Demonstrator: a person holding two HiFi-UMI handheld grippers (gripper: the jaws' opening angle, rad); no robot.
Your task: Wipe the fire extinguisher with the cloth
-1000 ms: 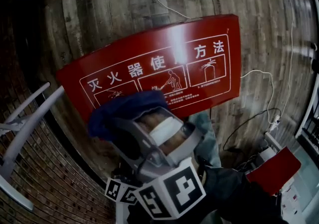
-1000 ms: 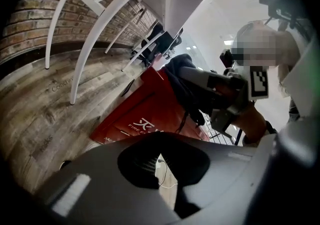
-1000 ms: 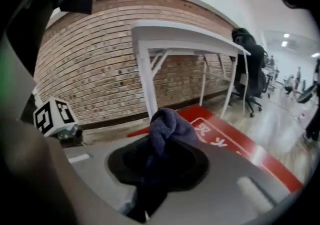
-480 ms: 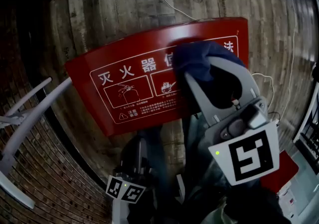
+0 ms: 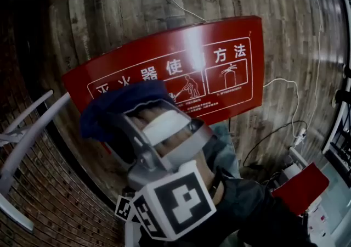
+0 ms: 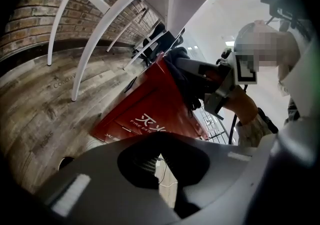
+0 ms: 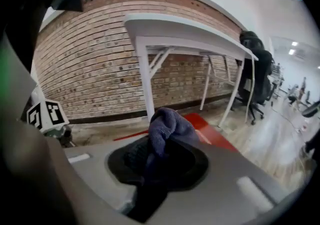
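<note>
Fire extinguisher box (image 5: 225,84): a red case with printed white usage panels, seen lying on the wood floor; every place below is given from it.
Cloth (image 5: 118,103): a dark blue wad, pressed onto the box's left end as the head view shows it, covering the first panel.
Right gripper (image 5: 137,122): its jaws are clamped on the cloth; in the right gripper view the cloth (image 7: 167,124) is seen bunched between them and poking past the tips, with the box's red face (image 7: 207,125) just behind.
Left gripper (image 6: 160,161): held off the box on its near side; its jaws appear drawn together with nothing between them, and the box (image 6: 150,111) is seen beyond them.
Step in hand: judged to be a wiping stroke on the box's top face, taken at its left end.
Stroke: best carried along the length of the box toward its right end, in overlapping bands, so that no panel is missed.
Pressure: the protruding wad should be laid flat on the face, so that cloth and not hard jaw tips rubs the printing.
Grip: to be held firm, since the wad could be dragged out against the glossy surface.
Bracing: the box may slide on the floor; it could be steadied at its near edge with the left gripper.
Cable (image 5: 293,103): lying on the floor off the box's right end; to be avoided at the end of each stroke.
</note>
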